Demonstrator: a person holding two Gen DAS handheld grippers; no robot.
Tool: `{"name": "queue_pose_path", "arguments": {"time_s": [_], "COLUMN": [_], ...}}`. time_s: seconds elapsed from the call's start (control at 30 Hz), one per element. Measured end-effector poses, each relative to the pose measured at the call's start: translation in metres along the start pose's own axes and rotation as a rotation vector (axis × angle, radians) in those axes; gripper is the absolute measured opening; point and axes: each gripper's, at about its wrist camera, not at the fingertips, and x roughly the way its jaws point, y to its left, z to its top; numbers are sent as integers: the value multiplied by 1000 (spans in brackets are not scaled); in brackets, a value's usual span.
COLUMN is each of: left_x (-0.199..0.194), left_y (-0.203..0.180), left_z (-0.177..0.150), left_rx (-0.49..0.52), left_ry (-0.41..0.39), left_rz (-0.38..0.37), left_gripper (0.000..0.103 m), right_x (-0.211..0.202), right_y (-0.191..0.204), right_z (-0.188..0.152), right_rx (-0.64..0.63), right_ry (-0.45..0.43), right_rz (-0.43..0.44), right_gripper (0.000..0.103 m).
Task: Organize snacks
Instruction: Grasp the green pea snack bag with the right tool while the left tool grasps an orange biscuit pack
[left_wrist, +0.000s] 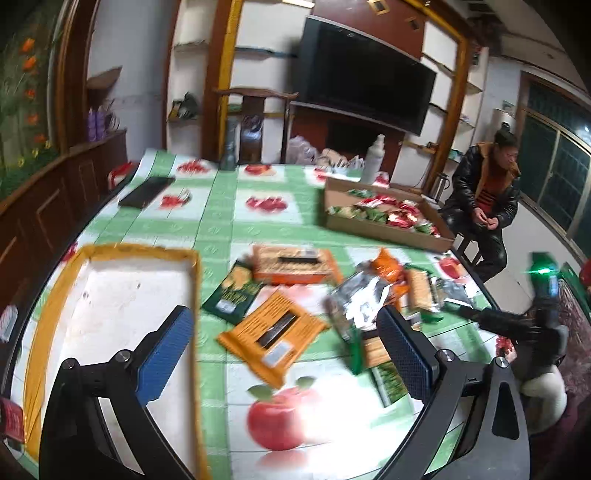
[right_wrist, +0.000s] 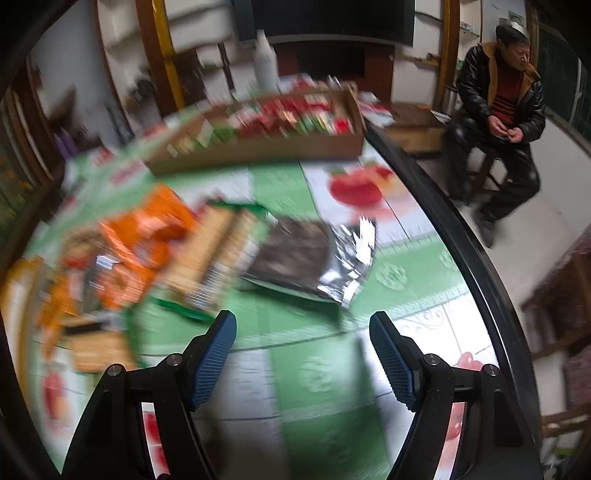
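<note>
Crinkled foil packet (right_wrist: 314, 258) on glossy tablecloth (right_wrist: 325, 369); flat cardboard box (right_wrist: 258, 147) behind.

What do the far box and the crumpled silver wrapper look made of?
Box: plain brown cardboard, matte, with thin raw-edged walls. Wrapper: likely metallised foil film, since it is mirror-bright with sharp creases, though blur leaves it uncertain.

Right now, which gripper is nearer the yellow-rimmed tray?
Left. The left gripper hangs beside the tray, one finger over it; the right gripper is beyond the snack pile.
</note>
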Motion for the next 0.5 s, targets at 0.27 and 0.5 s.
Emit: {"name": "queue_pose_path", "arguments": {"time_s": [0.27, 0.5], "left_x": [36, 95], "left_y": [-4, -23], "left_z": [-13, -7], "left_rx": [39, 181], "left_ry": [108, 247], "left_rz": [-29, 61], "left_gripper": [100, 100], "right_x": [6, 22], "right_y": [82, 119], "right_z": [-29, -47], "right_rx": [-148, -237], "right_ry": [119, 125], "right_rz": [256, 196], "right_gripper": [77, 71]}}
